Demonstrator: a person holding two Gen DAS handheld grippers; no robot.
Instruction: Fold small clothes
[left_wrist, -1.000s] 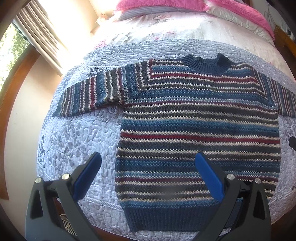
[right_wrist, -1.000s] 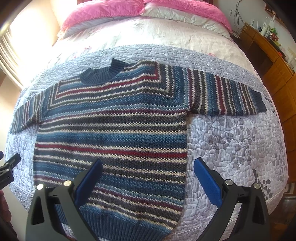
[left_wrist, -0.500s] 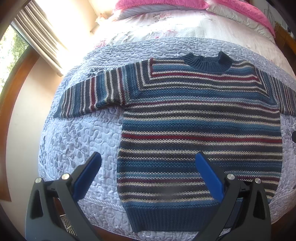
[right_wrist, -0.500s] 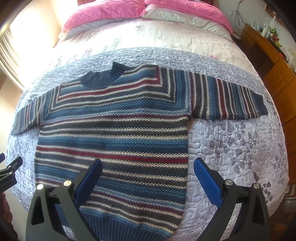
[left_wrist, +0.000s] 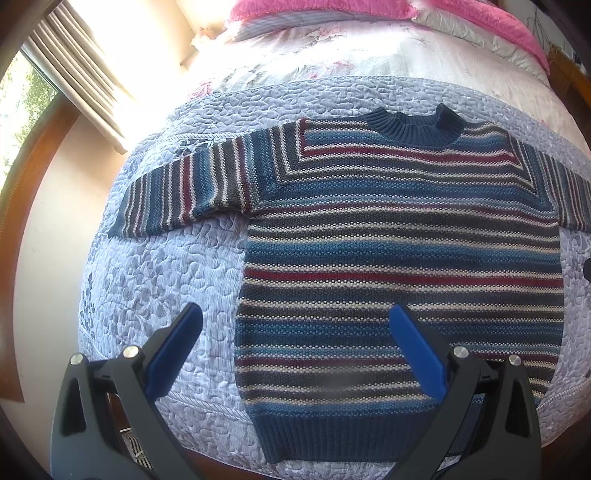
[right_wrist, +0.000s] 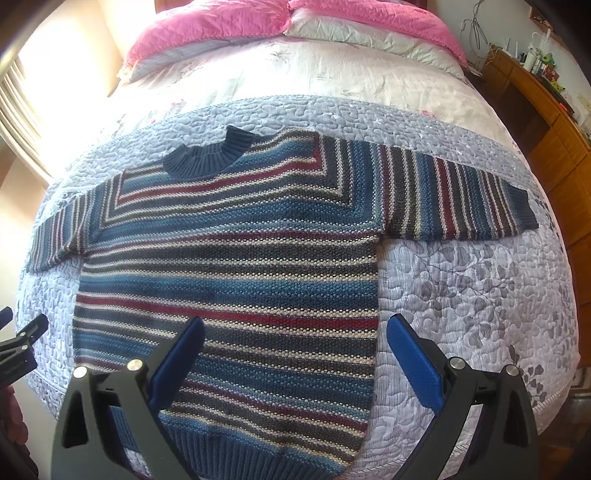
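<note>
A striped knit sweater (left_wrist: 399, 251) in blue, red, cream and grey lies flat on the bed, collar at the far side, both sleeves spread out sideways. In the right wrist view the same sweater (right_wrist: 236, 266) fills the middle, its right sleeve (right_wrist: 458, 199) stretched toward the dresser side. My left gripper (left_wrist: 295, 321) hovers open above the sweater's lower left edge, holding nothing. My right gripper (right_wrist: 295, 328) hovers open above the lower right edge, also holding nothing. The left gripper's tip (right_wrist: 22, 343) shows at the left border of the right wrist view.
The sweater rests on a lavender quilted bedspread (left_wrist: 155, 280) over the bed's foot. Pink pillows (right_wrist: 221, 22) and a pale floral duvet (right_wrist: 332, 74) lie beyond. A curtained window (left_wrist: 74, 74) is on the left, a wooden dresser (right_wrist: 546, 122) on the right.
Both grippers have drifted slightly, so the sweater sits a little lower and further right in each view. Both stay open and the sweater has not moved.
</note>
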